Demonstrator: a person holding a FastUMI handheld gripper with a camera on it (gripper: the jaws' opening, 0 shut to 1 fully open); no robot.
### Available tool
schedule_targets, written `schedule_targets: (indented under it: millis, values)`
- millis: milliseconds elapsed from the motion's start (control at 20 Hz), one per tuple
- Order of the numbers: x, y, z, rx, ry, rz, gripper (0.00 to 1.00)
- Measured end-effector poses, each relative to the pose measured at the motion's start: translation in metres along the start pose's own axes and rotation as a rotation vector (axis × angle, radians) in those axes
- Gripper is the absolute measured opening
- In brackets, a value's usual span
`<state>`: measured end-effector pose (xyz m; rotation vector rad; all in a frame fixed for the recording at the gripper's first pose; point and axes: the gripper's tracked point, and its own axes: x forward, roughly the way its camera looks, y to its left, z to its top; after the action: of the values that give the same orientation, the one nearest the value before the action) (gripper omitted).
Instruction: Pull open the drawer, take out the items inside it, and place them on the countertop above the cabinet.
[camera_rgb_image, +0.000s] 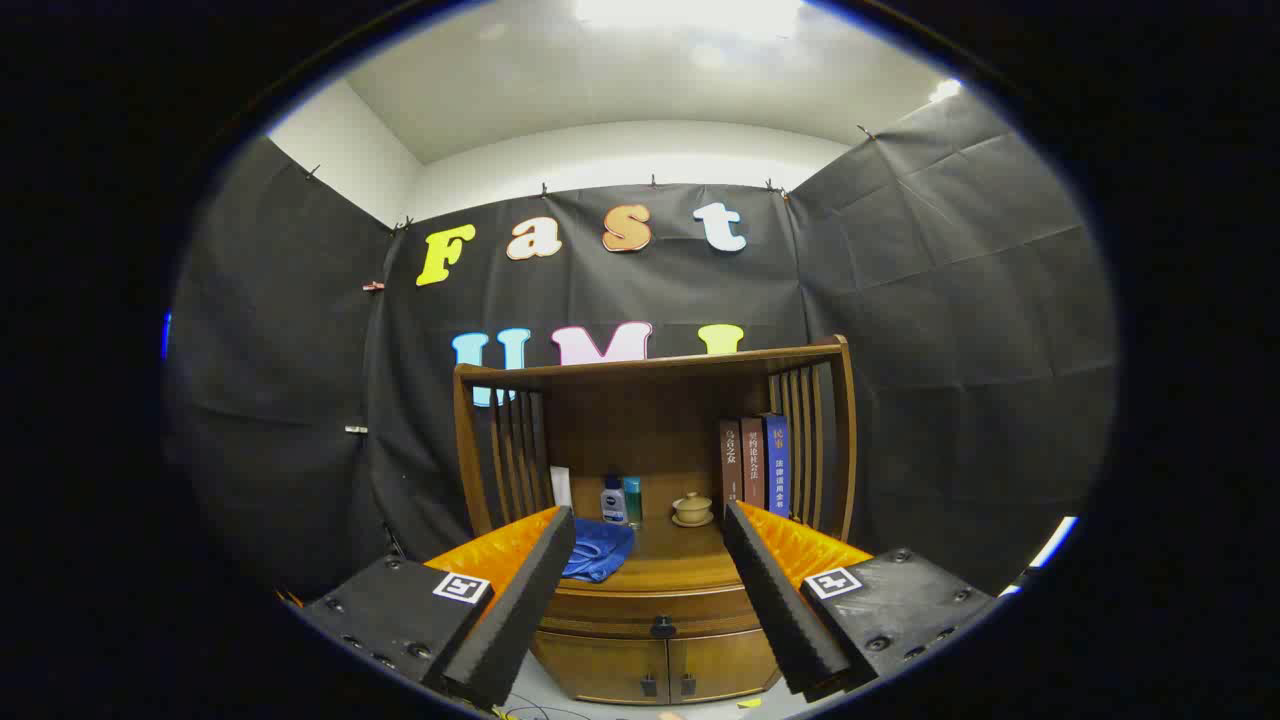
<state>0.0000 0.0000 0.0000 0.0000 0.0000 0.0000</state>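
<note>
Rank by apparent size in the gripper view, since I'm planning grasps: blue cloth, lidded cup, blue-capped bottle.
1. Blue cloth
2. Lidded cup and blue-capped bottle: look alike, unranked.
Gripper jaws open, well short of the cabinet.

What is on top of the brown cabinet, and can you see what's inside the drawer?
On the countertop lie a blue cloth, a small bottle, a lidded teacup and three upright books. The drawer is closed, hiding its contents. The open gripper hovers ahead of it.

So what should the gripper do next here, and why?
Probably ease forward and down toward the drawer knob. The drawer looks shut, the gripper is open with nothing between its fingers, and the cabinet lies beyond them.
</note>
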Motion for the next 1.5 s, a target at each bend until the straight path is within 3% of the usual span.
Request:
schedule_targets:
  millis: [850,1500]
  values:
    - [-0.004,0.003,-0.004,-0.032,0.005,-0.034,0.98]
    - [0.026,0.000,-0.045,-0.033,0.047,-0.043,0.98]
